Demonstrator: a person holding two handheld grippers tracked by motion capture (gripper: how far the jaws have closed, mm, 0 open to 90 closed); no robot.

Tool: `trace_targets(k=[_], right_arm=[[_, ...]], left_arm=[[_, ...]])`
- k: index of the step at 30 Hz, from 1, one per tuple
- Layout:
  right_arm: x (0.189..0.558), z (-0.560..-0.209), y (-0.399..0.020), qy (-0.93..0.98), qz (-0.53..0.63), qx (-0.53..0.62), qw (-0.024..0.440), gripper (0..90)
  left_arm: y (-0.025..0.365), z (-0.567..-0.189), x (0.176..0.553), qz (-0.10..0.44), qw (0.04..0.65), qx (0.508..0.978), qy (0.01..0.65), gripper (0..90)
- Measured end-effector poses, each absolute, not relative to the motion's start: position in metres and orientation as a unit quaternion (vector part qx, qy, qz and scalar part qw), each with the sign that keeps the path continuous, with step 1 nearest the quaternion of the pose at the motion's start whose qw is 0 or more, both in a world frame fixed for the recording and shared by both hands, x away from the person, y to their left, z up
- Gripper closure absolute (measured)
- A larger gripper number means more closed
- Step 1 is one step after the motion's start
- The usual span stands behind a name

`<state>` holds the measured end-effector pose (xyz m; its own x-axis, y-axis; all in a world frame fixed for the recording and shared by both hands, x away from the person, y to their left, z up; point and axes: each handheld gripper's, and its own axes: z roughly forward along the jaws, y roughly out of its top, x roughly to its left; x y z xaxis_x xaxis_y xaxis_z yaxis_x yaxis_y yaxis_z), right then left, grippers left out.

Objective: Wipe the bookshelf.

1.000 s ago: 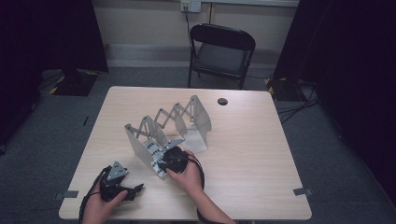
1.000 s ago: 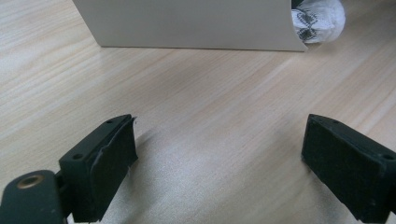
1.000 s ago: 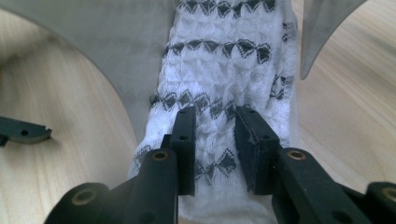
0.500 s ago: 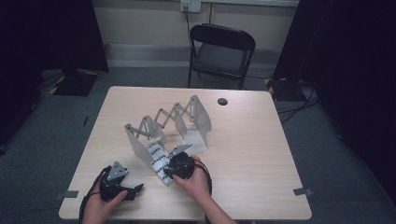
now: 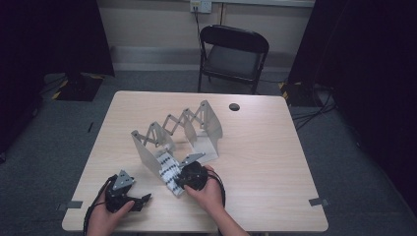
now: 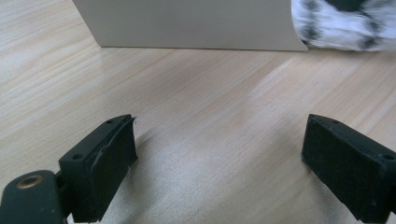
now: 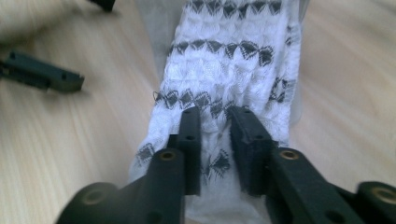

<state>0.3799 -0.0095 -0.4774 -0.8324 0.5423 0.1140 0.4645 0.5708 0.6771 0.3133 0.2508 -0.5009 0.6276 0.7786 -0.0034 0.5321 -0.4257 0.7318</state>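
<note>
A white cloth with black diamond bands (image 5: pixel 167 168) lies flat on the table, its far end at the foot of a grey folding scissor rack (image 5: pixel 196 123). My right gripper (image 5: pixel 178 183) rests on the cloth's near part. Its jaws have just been closing, and in the right gripper view the right gripper (image 7: pixel 215 126) pinches a puckered fold of the cloth (image 7: pixel 233 60). My left gripper (image 5: pixel 141 202) lies on the table at the front left, open with nothing between the jaws. In the left gripper view the left gripper (image 6: pixel 219 158) faces the rack's end plate (image 6: pixel 187 23) and the cloth's edge (image 6: pixel 341 28).
The light wooden table (image 5: pixel 275 162) has a small black round object (image 5: pixel 234 106) near its far edge. A black folding chair (image 5: pixel 233 54) stands behind the table. Bare tabletop stretches to the right of the rack.
My right hand has slid a little toward the near right along the cloth, and its jaws have narrowed on the fabric. The left gripper has stayed where it was.
</note>
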Motion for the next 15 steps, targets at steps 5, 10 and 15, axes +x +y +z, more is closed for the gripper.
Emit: trace_targets(k=[5, 10, 15], right_arm=[[0.398, -0.474, 0.003, 0.879, 0.376, 0.290, 0.052, 77.3], [0.404, -0.476, 0.016, 0.880, 0.377, 0.285, 0.057, 77.2], [0.405, -0.480, 0.018, 0.880, 0.373, 0.287, 0.058, 75.0]], left_arm=[[0.251, -0.501, 0.313, 0.171, 0.360, 0.827, 0.396, 9.5], [0.251, -0.501, 0.313, 0.171, 0.360, 0.827, 0.396, 9.5], [0.251, -0.501, 0.314, 0.171, 0.360, 0.827, 0.396, 9.5]])
